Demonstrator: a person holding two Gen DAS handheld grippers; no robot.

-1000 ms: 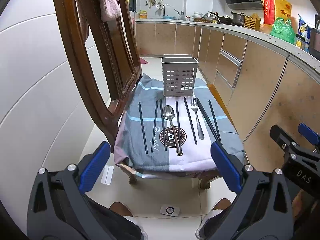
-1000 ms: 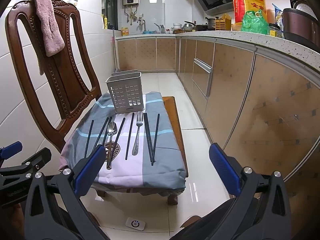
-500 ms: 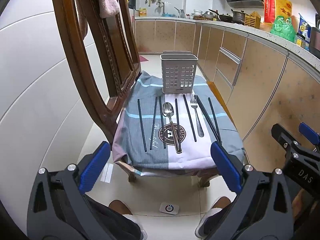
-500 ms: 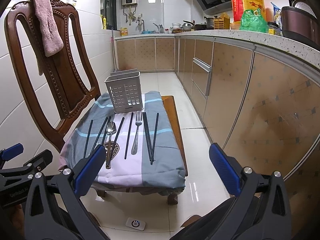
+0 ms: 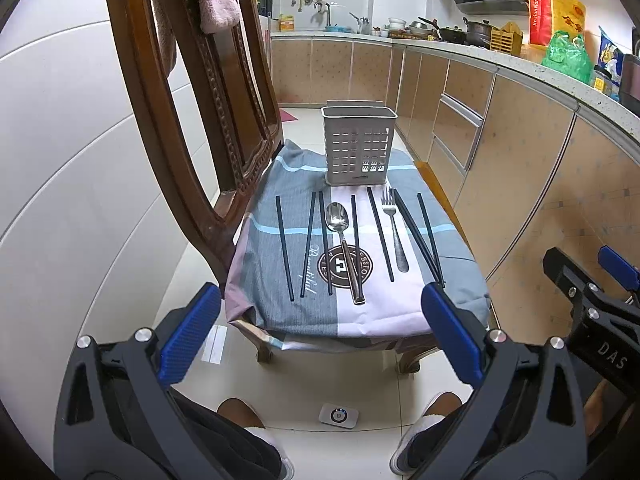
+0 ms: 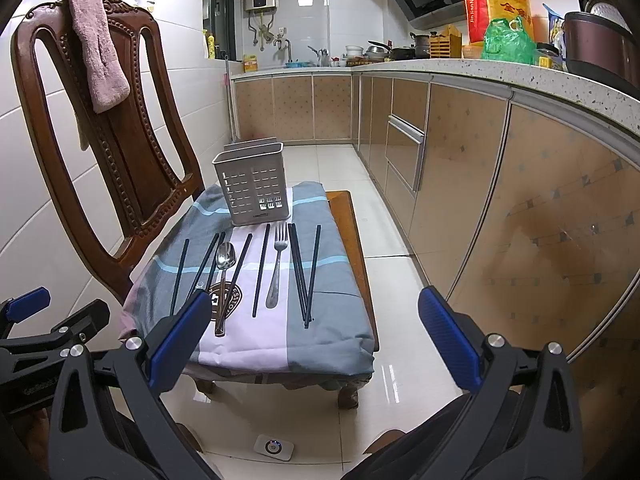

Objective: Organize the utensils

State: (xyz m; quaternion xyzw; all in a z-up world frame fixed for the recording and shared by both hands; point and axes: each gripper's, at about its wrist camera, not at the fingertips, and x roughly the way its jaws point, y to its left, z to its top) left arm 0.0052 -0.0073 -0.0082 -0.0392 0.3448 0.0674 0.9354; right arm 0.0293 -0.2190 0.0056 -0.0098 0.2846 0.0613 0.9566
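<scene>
The left gripper hangs spread wide with nothing between its blue pads, held back from the near edge of the cloth-covered surface. The right gripper is likewise spread and empty, just to the right of the left one and also short of the near edge.

Beyond them, the utensils lie in a row on the cloth, handles toward the near side. A spoon rests near the middle over a round printed emblem, and a fork lies to its right. Dark chopsticks are spread on both sides: several left of the spoon, two between spoon and fork, and a crossed group at the far right.

At the far end of the cloth stands a grey perforated utensil holder, upright, just beyond the utensil tips.

A carved wooden chair back rises to the left, a pink towel draped over its top. Kitchen cabinets run along the right.
</scene>
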